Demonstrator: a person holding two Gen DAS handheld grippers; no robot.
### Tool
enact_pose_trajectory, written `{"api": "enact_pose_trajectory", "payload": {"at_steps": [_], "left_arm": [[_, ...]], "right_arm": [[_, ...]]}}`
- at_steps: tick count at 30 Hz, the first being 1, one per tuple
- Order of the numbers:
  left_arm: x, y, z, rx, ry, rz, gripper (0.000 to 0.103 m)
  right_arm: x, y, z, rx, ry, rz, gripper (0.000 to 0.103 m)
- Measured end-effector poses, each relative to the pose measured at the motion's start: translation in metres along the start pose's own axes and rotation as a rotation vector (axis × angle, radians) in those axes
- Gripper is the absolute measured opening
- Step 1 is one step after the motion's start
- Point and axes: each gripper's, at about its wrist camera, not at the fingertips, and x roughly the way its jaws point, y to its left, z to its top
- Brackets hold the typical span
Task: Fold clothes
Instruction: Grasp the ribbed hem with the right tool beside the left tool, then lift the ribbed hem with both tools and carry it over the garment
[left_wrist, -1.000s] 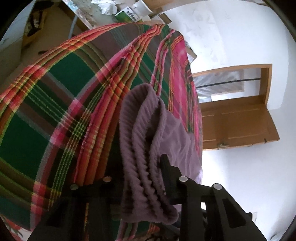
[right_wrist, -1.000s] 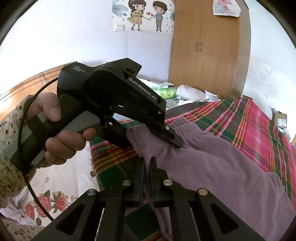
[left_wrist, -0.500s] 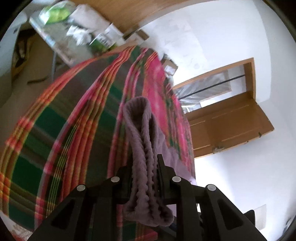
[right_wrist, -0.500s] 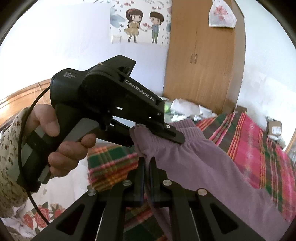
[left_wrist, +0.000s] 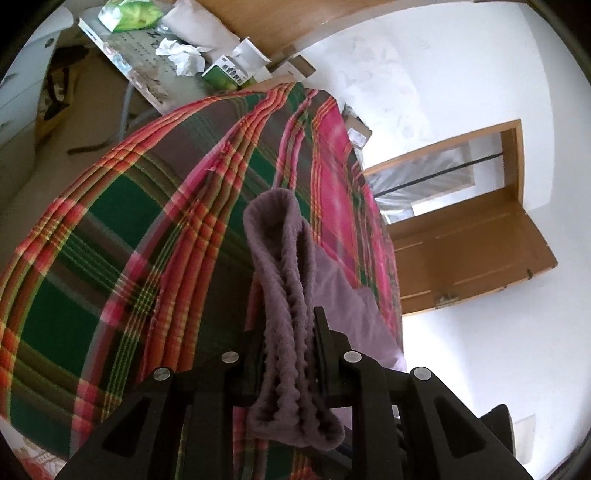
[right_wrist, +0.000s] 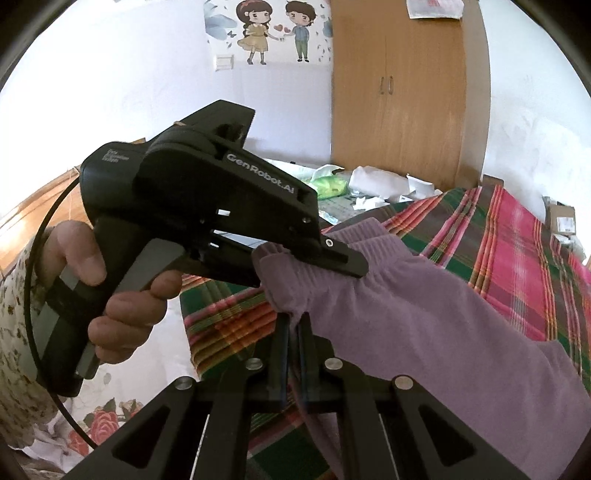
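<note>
Pinching the ribbed cuff of a purple knit garment, the right tongs stood nearly closed, with cloth squeezed between the fingers. Just beyond, the left tongs, held in a person's hand, clamped the same cuff edge, so both grips sat almost touching at one end. In the left wrist view the left tongs were narrow around the bunched ribbing. From that shared end the garment's long axis ran away to the right and down toward the plaid bedspread; its far end was cut off by the frame, so I could not tell what garment it was. A wardrobe stood farthest back.
</note>
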Motion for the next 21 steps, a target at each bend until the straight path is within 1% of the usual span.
{"api": "enact_pose_trajectory", "payload": {"at_steps": [7, 16, 21], "left_arm": [[0.000, -0.038, -0.003, 0.096, -0.017, -0.028, 0.021], [0.021, -0.095, -0.009, 0.195, 0.008, -0.119, 0.021], [0.043, -0.131, -0.016, 0.269, 0.046, -0.150, 0.021]], "right_arm": [[-0.027, -0.017, 0.002, 0.041, -0.074, -0.005, 0.004], [-0.072, -0.051, 0.003, 0.109, -0.185, -0.080, 0.004], [-0.101, -0.066, -0.006, 0.155, -0.232, -0.127, 0.004]]}}
